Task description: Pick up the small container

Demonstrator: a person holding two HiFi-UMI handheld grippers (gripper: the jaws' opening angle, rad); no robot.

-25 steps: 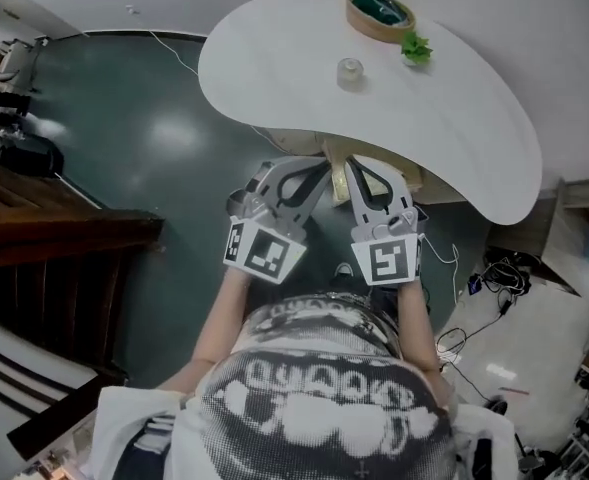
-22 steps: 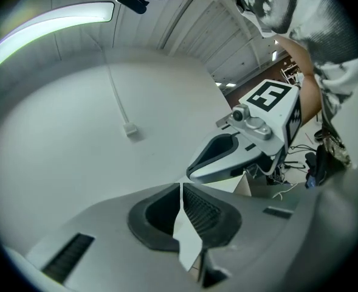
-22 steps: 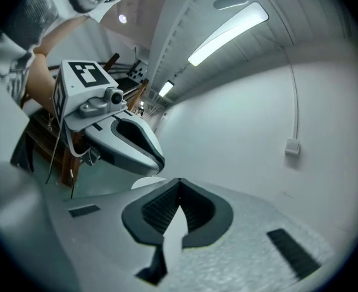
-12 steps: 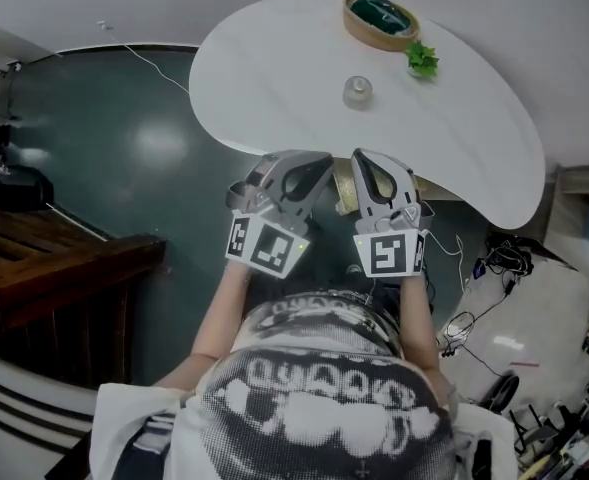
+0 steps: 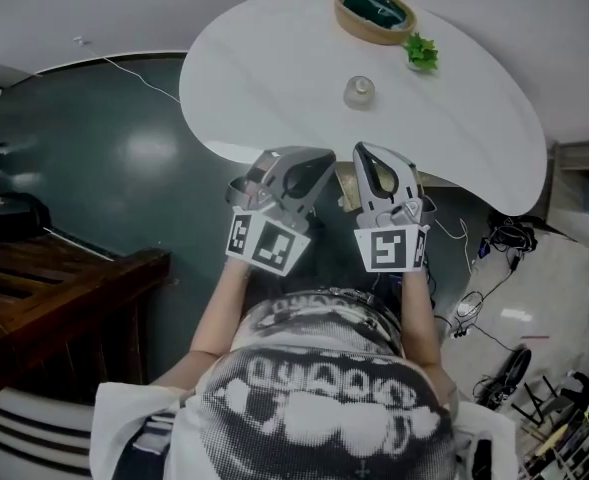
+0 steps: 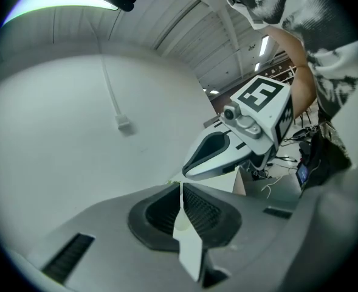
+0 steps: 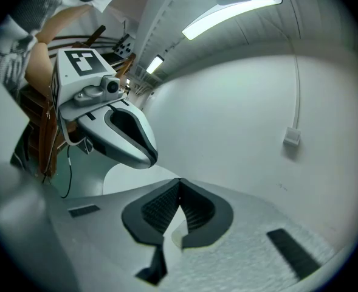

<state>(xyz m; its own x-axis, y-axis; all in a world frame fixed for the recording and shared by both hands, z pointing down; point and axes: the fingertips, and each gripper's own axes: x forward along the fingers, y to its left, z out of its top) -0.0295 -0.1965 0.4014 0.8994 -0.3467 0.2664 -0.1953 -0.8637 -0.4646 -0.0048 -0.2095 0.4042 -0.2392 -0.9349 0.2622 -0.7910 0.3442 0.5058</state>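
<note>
A small clear container (image 5: 359, 92) stands on the white curved table (image 5: 274, 78), in the head view, beyond both grippers. My left gripper (image 5: 314, 161) and right gripper (image 5: 366, 160) are held side by side near the table's near edge, short of the container, both shut with nothing between the jaws. In the left gripper view the left gripper (image 6: 180, 186) points up at a white wall, with the right gripper (image 6: 227, 154) beside it. The right gripper view shows the shut right gripper (image 7: 179, 182) and the left gripper (image 7: 127, 137) to its left. Neither gripper view shows the container.
A wooden bowl with a dark green thing in it (image 5: 375, 13) and a small green plant (image 5: 421, 52) sit at the table's far side. Dark wooden furniture (image 5: 54, 298) stands at the left. Cables and gear (image 5: 499, 258) lie on the floor at the right.
Both grippers have come forward to the table's near edge, and the head view has shifted so the table sits a little closer. Jaws stay shut.
</note>
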